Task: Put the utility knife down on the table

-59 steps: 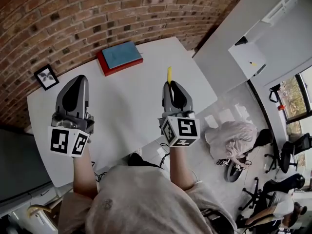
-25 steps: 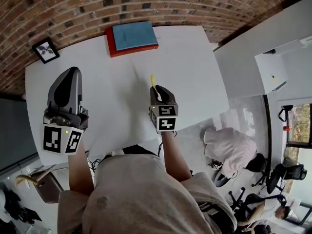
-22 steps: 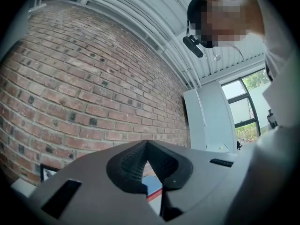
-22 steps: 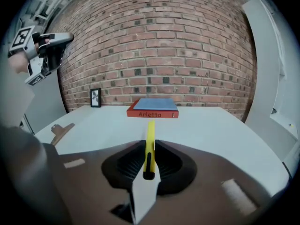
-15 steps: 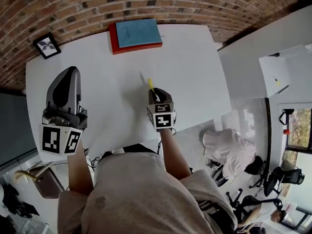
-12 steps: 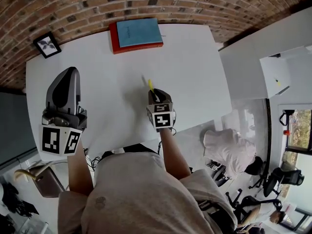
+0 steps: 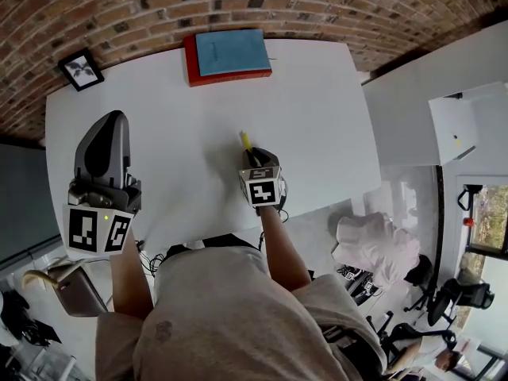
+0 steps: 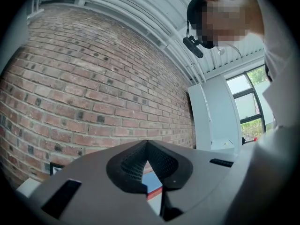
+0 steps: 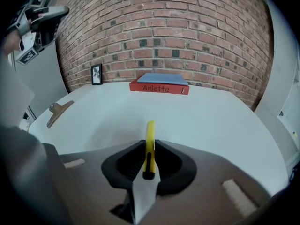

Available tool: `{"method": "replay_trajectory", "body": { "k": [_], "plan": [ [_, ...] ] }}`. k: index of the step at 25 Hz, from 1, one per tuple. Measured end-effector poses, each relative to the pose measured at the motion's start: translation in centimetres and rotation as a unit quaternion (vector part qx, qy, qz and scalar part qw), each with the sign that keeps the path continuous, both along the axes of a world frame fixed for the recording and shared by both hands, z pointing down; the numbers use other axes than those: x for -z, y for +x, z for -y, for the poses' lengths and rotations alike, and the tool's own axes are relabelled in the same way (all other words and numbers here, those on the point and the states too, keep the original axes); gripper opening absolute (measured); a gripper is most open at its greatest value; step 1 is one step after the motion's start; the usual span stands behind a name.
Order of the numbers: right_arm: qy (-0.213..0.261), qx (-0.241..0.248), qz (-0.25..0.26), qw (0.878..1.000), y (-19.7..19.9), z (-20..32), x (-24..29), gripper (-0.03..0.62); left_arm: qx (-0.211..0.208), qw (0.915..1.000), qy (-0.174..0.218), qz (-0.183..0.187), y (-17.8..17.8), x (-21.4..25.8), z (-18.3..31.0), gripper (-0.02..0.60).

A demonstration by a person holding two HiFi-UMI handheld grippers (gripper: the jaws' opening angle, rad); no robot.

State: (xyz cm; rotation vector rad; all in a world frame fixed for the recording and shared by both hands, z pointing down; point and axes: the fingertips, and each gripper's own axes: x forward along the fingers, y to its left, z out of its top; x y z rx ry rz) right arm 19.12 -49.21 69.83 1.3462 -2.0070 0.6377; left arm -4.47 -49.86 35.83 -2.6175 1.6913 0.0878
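A slim yellow utility knife (image 9: pixel 149 146) is clamped between the jaws of my right gripper (image 9: pixel 149 146), its tip pointing forward over the white table (image 9: pixel 201 116). In the head view the knife (image 7: pixel 246 141) sticks out ahead of the right gripper (image 7: pixel 255 156), low over the table's near middle (image 7: pixel 317 109). My left gripper (image 7: pixel 107 141) is held up at the left, jaws together with nothing between them; in its own view the left gripper (image 8: pixel 147 146) points at the brick wall.
A blue book on a red book (image 7: pixel 230 54) lies at the table's far edge by the brick wall. A small framed picture (image 7: pixel 81 68) stands at the far left corner. A brown clip-like object (image 9: pixel 57 111) lies at the table's left.
The right gripper has moved with the knife from the table's right edge toward its middle and come down close to the surface. The left gripper has hardly moved.
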Motion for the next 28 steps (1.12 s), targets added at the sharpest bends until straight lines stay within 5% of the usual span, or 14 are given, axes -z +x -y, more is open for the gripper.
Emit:
{"method": "replay_trajectory", "body": {
  "k": [16,24,28],
  "plan": [
    [-0.015,0.004,-0.001,1.000,0.1,-0.4,-0.9,0.083,0.003,1.0000,0.005,0.002,0.1,0.4,-0.7,0.005],
    [0.031,-0.020,0.003,0.999,0.0,-0.5,2.5,0.084,-0.016,0.9998,0.014,-0.001,-0.2,1.1,-1.8,0.005],
    [0.075,-0.041,0.020,0.996,-0.3,-0.8,5.7,0.015,-0.035,0.9991,0.022,-0.004,-0.1,1.7,-2.5,0.005]
  ]
}}
